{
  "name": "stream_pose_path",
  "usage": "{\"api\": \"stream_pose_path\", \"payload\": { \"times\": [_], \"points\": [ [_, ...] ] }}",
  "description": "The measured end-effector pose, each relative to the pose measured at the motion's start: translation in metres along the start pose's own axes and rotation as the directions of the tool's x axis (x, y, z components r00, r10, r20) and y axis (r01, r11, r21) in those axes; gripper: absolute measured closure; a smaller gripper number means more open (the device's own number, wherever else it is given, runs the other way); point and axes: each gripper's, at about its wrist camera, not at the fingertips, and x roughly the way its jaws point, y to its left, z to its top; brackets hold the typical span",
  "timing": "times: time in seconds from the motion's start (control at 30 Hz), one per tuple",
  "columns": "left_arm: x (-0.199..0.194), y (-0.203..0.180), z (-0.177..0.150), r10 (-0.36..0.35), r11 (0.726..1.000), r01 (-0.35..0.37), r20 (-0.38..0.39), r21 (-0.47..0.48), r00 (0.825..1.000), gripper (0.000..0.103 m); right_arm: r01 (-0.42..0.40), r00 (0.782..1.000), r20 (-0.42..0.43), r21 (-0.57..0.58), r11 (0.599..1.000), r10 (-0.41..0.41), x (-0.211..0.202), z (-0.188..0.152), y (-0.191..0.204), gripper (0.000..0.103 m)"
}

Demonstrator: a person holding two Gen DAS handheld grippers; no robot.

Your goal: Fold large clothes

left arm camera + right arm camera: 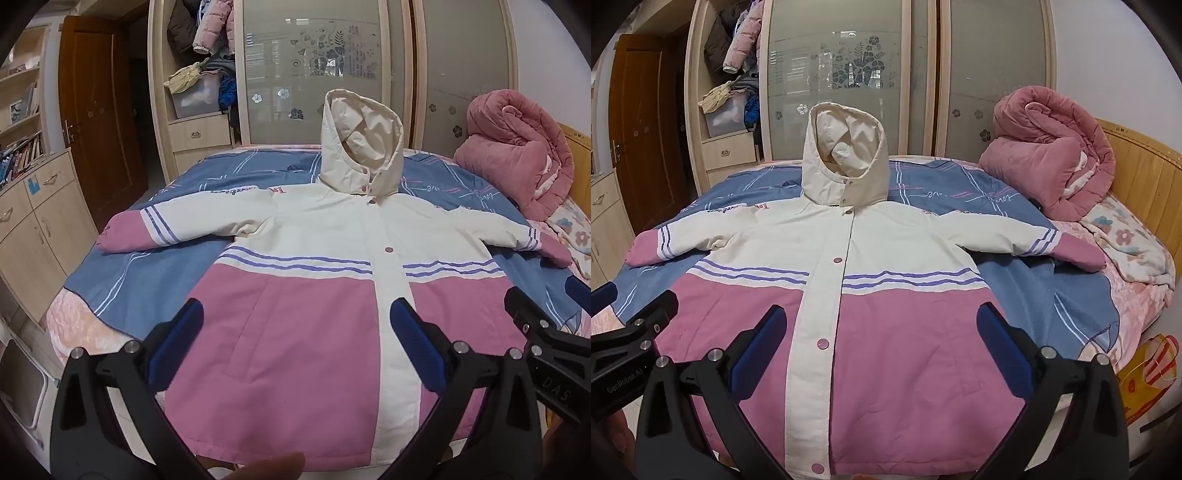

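**Jacket spread flat, both grippers held above its hem**

I see the pink-and-cream hooded jacket lying face up on the bed, snapped shut, sleeves stretched out to both sides, hood pointing toward the wardrobe. My left hand-held gripper hangs spread wide over the lower front, pinching nothing. The right hand-held gripper is equally spread. A rolled pink quilt sits by the headboard.

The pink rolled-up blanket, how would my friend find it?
Look at the bed with the blue sheet. At its far right corner, by the wooden headboard, sits the pink quilt. It is bundled and plain pink, unlike the flat pink-and-cream jacket.
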Motion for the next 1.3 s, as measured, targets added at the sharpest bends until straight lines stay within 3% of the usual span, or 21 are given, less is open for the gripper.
{"api": "stream_pose_path", "payload": {
  "times": [0.73,0.97,1.13,1.3],
  "points": [
    [0.0078,-0.0043,-0.001,-0.003,1.0,0.003,-0.026,0.011,1.0,0.002,0.0,1.0,0.004,0.005,1.0,0.0,0.0018,-0.0002,-0.0038,0.001],
    [0.0055,-0.0035,0.0003,-0.063,0.998,0.063,-0.025,0.007,0.998,0.002,-0.002,1.0,0.002,0.004,1.0,0.002,0.0023,-0.0005,-0.0031,0.001],
    [0.0035,-0.0036,0.0018,-0.035,0.999,0.035,-0.005,0.011,0.999,0.002,-0.001,1.0,0.002,0.005,1.0,0.001,0.0038,-0.0005,-0.0032,0.001],
    [0.0037,-0.0016,0.0019,-0.05,0.999,0.05,-0.005,-0.008,0.999,0.002,-0.001,1.0,0.002,0.005,1.0,0.001,0.0028,-0.0003,-0.0028,0.001]
  ]
}}
